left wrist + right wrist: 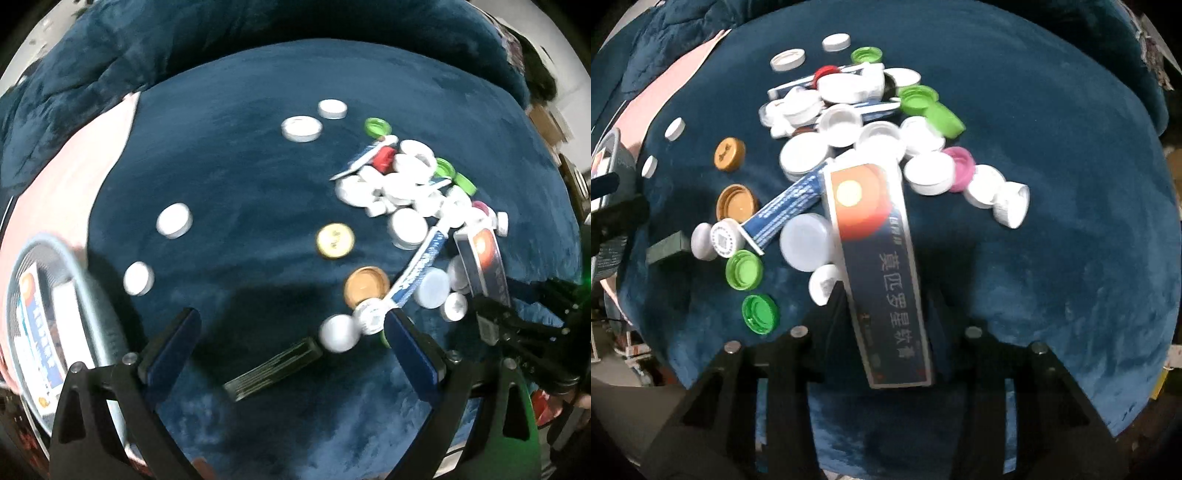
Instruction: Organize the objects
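Note:
A heap of bottle caps (871, 122), mostly white with green, red, pink and gold ones, lies on a dark blue cloth (1052, 221) with thin blue sachets (786, 210). My right gripper (882, 306) is shut on a long blue box with an orange sun (879, 251); the box also shows in the left wrist view (484, 258). My left gripper (291, 328) is open and empty, low over the cloth, with a dark flat box (273, 369) and a white cap (338, 332) between its fingers.
A grey basket (85, 295) holding boxes sits at the left on a pink sheet (74, 166). Single white caps (173, 220) and gold caps (335, 240) lie scattered on the cloth. A rumpled blue blanket (258, 37) rises behind.

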`<state>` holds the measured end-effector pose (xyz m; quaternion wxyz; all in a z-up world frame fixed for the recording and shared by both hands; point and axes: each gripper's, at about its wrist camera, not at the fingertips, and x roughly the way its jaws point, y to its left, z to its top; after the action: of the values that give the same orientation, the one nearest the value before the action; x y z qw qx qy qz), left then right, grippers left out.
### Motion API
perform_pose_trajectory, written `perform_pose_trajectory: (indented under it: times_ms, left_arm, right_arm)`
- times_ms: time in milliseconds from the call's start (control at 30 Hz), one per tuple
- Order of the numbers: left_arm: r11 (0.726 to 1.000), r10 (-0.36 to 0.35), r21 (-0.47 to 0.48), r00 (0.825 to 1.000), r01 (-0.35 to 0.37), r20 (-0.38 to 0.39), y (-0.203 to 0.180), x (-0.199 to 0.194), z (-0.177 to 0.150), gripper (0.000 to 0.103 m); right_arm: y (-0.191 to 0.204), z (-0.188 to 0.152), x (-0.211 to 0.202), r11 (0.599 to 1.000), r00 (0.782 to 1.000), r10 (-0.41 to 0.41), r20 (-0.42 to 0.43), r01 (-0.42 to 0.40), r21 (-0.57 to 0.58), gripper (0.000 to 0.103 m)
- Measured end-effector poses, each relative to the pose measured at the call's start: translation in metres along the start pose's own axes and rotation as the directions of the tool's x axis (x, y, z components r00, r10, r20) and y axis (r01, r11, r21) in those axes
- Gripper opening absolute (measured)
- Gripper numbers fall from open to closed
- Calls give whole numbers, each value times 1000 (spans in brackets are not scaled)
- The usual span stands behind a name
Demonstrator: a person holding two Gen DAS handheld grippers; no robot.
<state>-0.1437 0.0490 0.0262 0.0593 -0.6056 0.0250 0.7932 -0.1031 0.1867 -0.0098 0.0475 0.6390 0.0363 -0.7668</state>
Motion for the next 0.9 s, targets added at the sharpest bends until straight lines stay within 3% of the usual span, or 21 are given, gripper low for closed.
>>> perform_pose_trajectory:
  times_ms: [167, 267, 500, 533, 600, 767, 833, 900]
  left_arm:
    - [990, -54, 133, 997, 47, 49, -43, 9, 4, 98]
    - [979, -56, 201, 995, 38, 81, -66, 19, 11, 89]
    - [966, -94, 248, 993, 74, 71, -96, 51, 27, 78]
    - [964, -101, 251, 993, 83, 61, -98, 55, 28, 75]
    - [961, -98, 264, 994, 85, 38, -103, 64, 28, 48]
    - [956, -121, 269, 993, 114, 10, -107, 73, 30, 45]
    - [956, -159, 249, 987, 157, -9, -103, 72, 33, 26]
    - [958, -175, 229, 985, 171, -3, -102, 67, 34, 22]
  right_arm:
    - [-44, -1, -16, 985, 996, 60, 60, -69, 157, 42]
    - [-64, 0, -14, 966, 994, 97, 58, -108, 234, 42]
    - [-68, 6, -10, 958, 986, 155, 58, -164, 234, 42]
    - [-68, 7, -9, 958, 985, 161, 58, -170, 231, 42]
    - [-75, 9, -8, 958, 984, 168, 59, -177, 226, 42]
    - [-75, 2, -9, 955, 983, 174, 56, -183, 234, 42]
    - [-77, -1, -8, 953, 982, 181, 47, -187, 239, 42]
    - [-72, -2, -8, 946, 980, 196, 38, -199, 257, 42]
